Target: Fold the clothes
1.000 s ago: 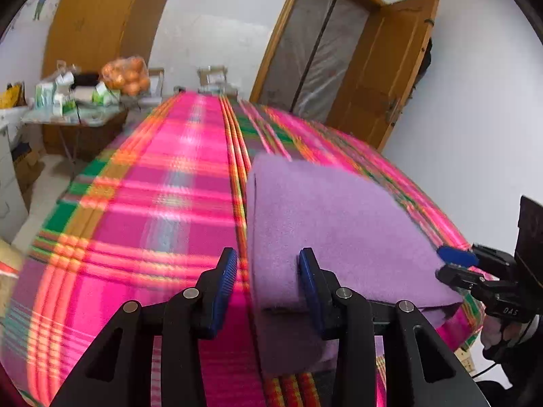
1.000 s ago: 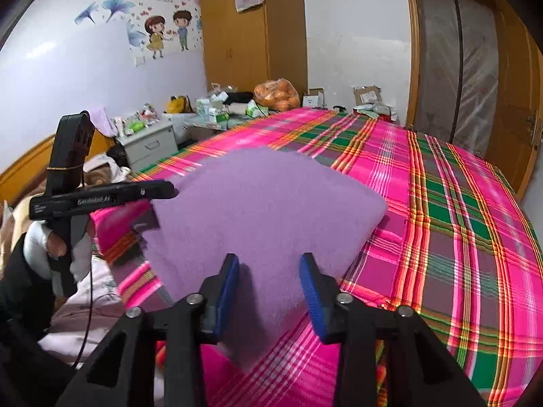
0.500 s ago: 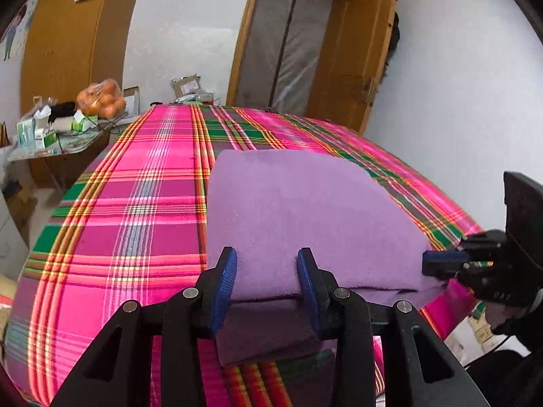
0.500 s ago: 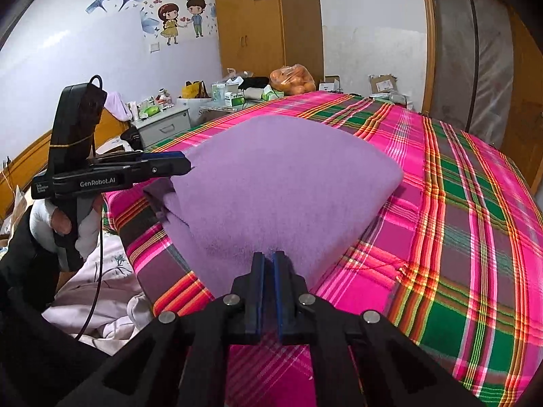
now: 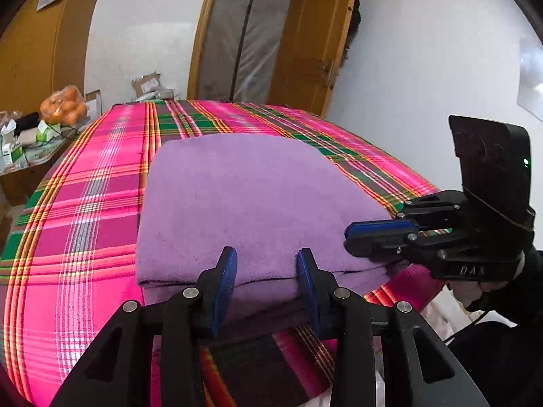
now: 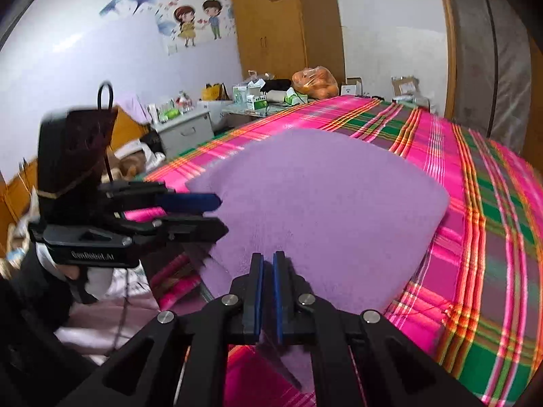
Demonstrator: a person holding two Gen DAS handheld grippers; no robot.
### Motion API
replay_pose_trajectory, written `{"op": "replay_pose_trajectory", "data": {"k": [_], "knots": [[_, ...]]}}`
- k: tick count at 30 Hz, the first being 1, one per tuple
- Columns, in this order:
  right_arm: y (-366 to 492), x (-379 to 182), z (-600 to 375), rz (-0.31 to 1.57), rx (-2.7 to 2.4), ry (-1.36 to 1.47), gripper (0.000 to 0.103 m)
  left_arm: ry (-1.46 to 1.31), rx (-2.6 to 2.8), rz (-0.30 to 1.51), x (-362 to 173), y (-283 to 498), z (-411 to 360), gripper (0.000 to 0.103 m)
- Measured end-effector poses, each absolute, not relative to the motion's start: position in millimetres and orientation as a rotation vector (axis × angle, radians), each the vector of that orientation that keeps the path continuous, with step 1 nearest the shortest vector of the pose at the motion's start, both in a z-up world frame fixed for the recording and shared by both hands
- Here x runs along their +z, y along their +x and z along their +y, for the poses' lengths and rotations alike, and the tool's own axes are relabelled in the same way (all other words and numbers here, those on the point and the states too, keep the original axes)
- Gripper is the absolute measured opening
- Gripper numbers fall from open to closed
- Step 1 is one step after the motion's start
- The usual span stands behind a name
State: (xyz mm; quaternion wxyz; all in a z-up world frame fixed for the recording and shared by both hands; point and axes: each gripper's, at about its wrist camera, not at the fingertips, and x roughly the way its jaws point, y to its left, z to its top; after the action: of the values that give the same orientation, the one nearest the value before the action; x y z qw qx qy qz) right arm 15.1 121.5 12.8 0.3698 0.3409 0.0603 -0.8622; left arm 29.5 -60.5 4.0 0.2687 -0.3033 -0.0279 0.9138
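Note:
A folded purple cloth [image 5: 244, 196] lies on the pink plaid bed [image 5: 85, 220]. My left gripper [image 5: 266, 257] stands open at the cloth's near folded edge, and the layered edge runs between its blue pads without being pinched. At the right of the left wrist view, my right gripper [image 5: 349, 234] bites the cloth's near right corner. The right wrist view has the right gripper [image 6: 266, 257] shut on the near corner of the purple cloth [image 6: 322, 210]. The left gripper [image 6: 219, 215] is at the cloth's left edge there, jaws apart.
A cluttered side table [image 5: 30, 135] with a bag of oranges [image 6: 315, 81] stands beyond the bed's far left corner. A white drawer unit [image 6: 183, 132] and wardrobe [image 6: 271, 34] line the wall. A wooden door [image 5: 312, 44] is behind the bed. Bedding lies beside the near bed edge.
The right gripper's jaws went from open to shut on the cloth's corner. The left gripper slid from the cloth's left corner toward the middle of its near edge, still open.

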Motion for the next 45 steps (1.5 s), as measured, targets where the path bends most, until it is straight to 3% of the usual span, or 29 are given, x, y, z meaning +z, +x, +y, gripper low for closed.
{"op": "replay_pose_trajectory", "data": {"k": [24, 30, 45], "knots": [[-34.3, 26.9, 156.8, -0.029, -2.329, 0.942, 0.006, -0.811, 2.573, -0.247, 16.8, 5.1, -97.8, 0.036], [-42.3, 21.5, 160.4, -0.093, -2.32, 0.979, 0.011, -0.85, 2.579, -0.311, 12.7, -16.1, -111.1, 0.036], [-39.7, 16.7, 156.5, -0.067, -2.341, 0.942, 0.012, -0.84, 2.629, -0.299, 2.0, -11.4, -102.5, 0.036]]}}
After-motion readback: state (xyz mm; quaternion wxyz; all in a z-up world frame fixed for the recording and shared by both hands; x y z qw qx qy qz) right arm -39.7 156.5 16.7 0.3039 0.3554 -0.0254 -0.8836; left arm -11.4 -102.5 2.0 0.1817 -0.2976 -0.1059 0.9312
